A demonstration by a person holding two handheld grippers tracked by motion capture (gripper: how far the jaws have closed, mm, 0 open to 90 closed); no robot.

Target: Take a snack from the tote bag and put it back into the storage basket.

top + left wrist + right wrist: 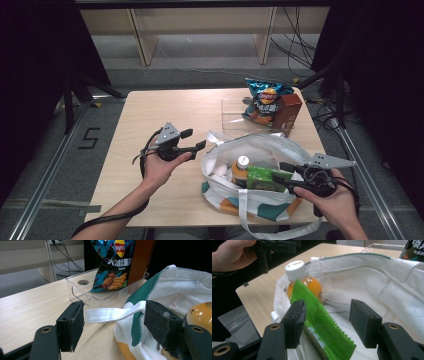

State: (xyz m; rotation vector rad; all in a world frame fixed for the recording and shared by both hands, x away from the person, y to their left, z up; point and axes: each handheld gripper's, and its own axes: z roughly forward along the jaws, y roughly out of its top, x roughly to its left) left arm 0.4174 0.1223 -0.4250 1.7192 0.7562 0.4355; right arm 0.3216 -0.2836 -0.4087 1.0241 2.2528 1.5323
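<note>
On the light wooden tabletop (150, 120) lies a white tote bag (260, 150) with green and orange patches, its mouth open upward. Inside it stands an orange drink bottle (240, 170) with a white cap, and against the bottle leans a green snack packet (262, 176) with a serrated end seam.

The right hand-held gripper (281, 173) reaches into the bag's mouth from the near right edge. In the right gripper view its two black jaws stand partly open on either side of the packet's crimped edge (the left pad is just beside the foil; whether it touches cannot be told), and the right pad is clear of it, so the packet is not clamped.

The left hand-held gripper (192, 140) hovers over the tabletop just left of the bag, jaws wide apart with nothing held; the left gripper view shows the bag's white strap (112, 314) lying beyond them.

Farther back sits a clear plastic tray (232, 117) holding a Lay's crisp bag (265, 102) and a brown carton (288, 112) standing just beside it.
</note>
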